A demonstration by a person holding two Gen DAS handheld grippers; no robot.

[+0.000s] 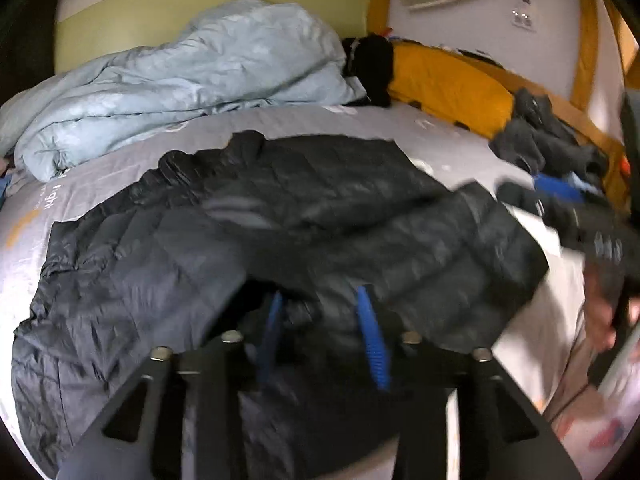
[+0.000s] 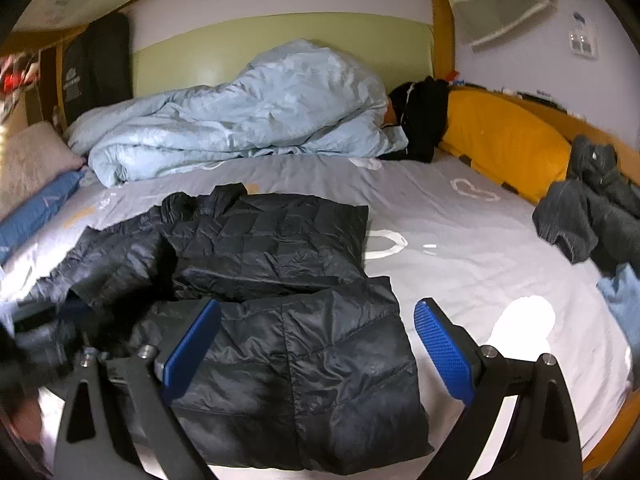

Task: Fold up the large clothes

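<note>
Quilted black puffer jacket (image 2: 280,280), crumpled

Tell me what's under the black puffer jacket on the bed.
The black puffer jacket lies spread on the grey printed bedsheet. Whatever lies beneath its folded panels is covered and cannot be seen.

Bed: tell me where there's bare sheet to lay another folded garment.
Best patch: grey sheet between the black jacket, the yellow bolster and the dark clothes pile. A narrow strip runs between jacket and blue duvet. The left side is crowded.
</note>
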